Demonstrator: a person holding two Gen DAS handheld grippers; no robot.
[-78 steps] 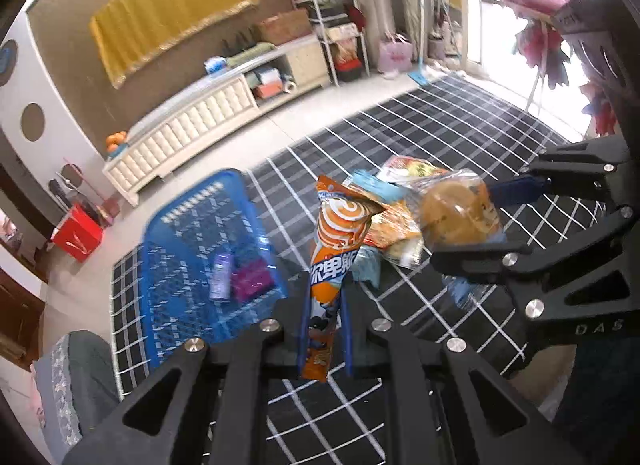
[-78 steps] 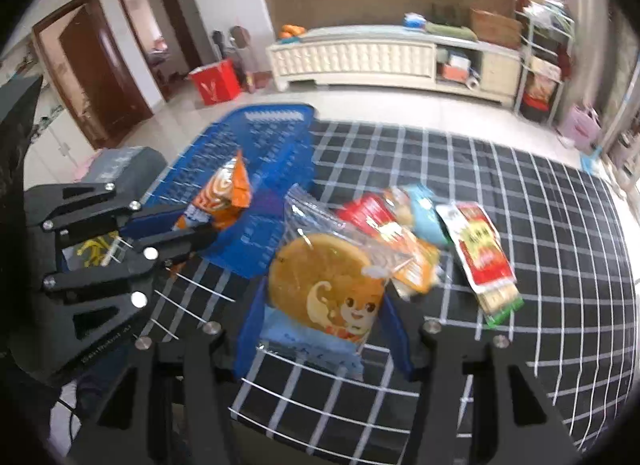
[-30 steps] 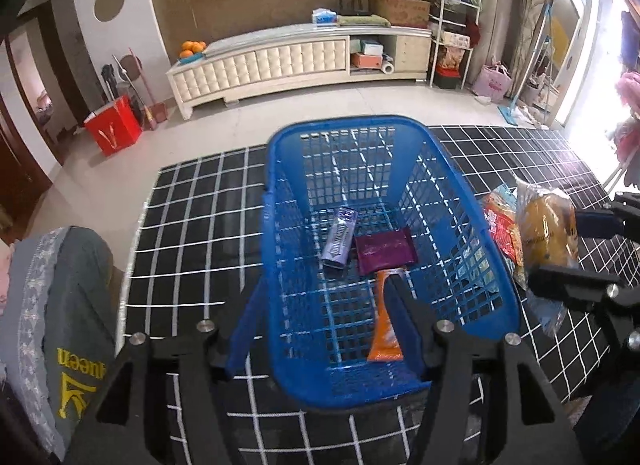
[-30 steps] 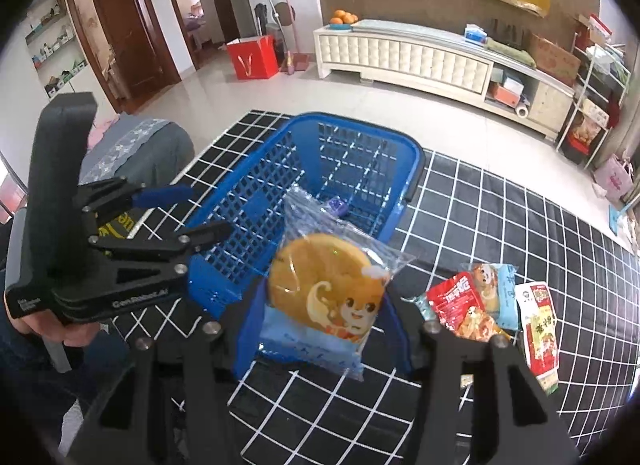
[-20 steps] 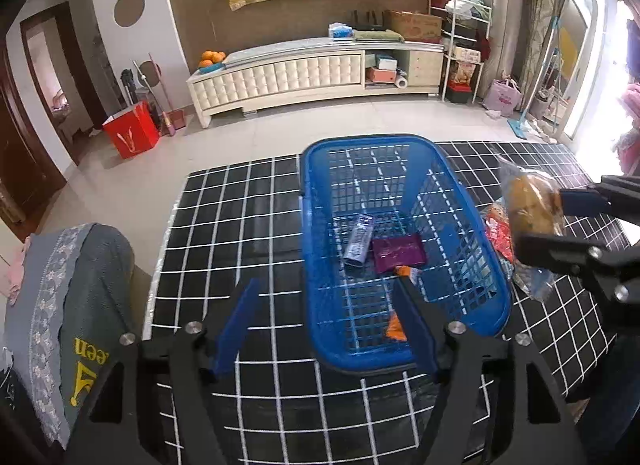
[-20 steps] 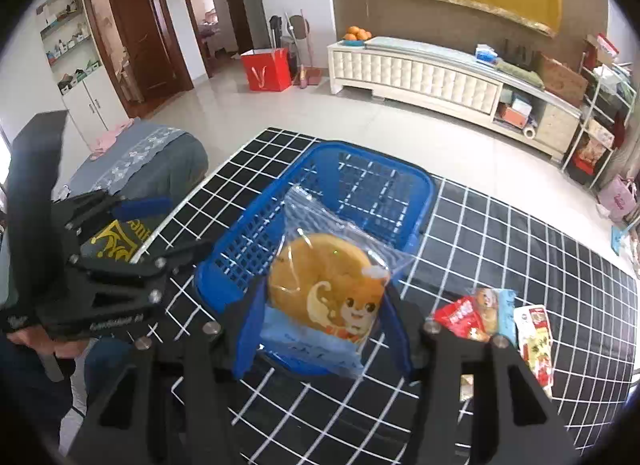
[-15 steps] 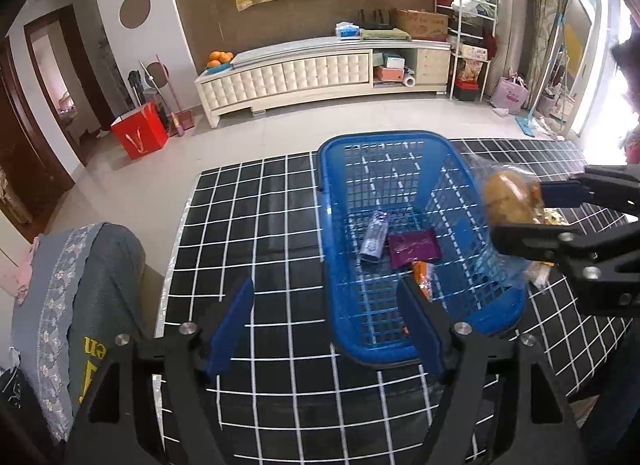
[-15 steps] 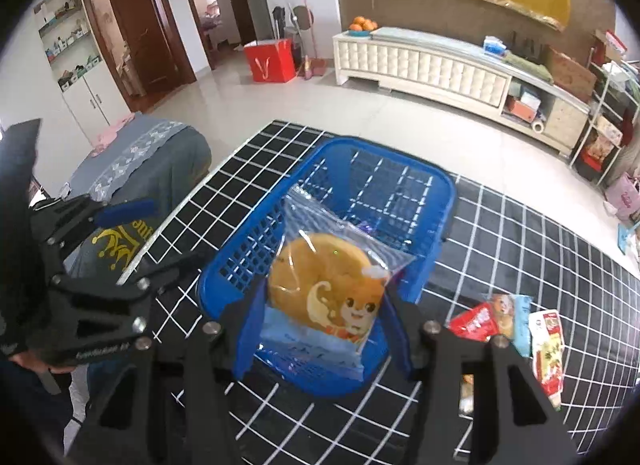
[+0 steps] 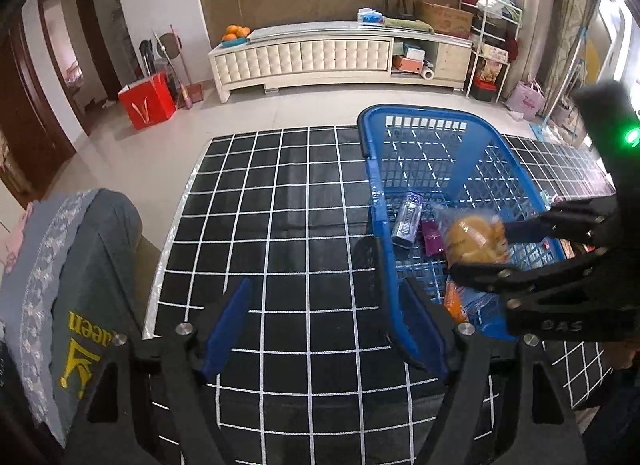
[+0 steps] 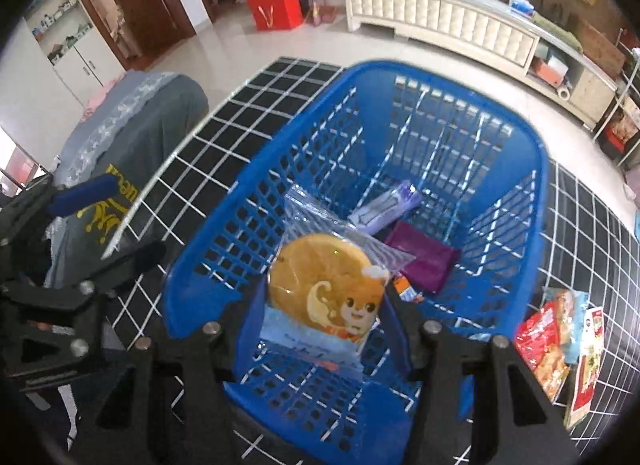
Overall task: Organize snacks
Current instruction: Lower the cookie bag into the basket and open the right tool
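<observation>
My right gripper (image 10: 324,319) is shut on a clear packet with a round golden cake (image 10: 326,285) and holds it over the blue basket (image 10: 400,77). The same packet (image 9: 474,239) shows blurred in the left wrist view, above the basket (image 9: 412,113). In the basket lie a silver-purple packet (image 10: 382,207), a dark purple packet (image 10: 426,261) and an orange packet (image 9: 456,303). My left gripper (image 9: 326,325) is open and empty, to the left of the basket over the checked cloth (image 9: 280,205).
Several loose snack packets (image 10: 560,337) lie on the cloth right of the basket. A grey cushioned seat (image 9: 68,265) stands at the cloth's left edge. A white low cabinet (image 9: 320,55) and a red bag (image 9: 148,103) stand by the far wall.
My left gripper let the orange packet go into the basket, opened and drew back to the left. My right gripper carried the cake packet from the snack pile to over the basket.
</observation>
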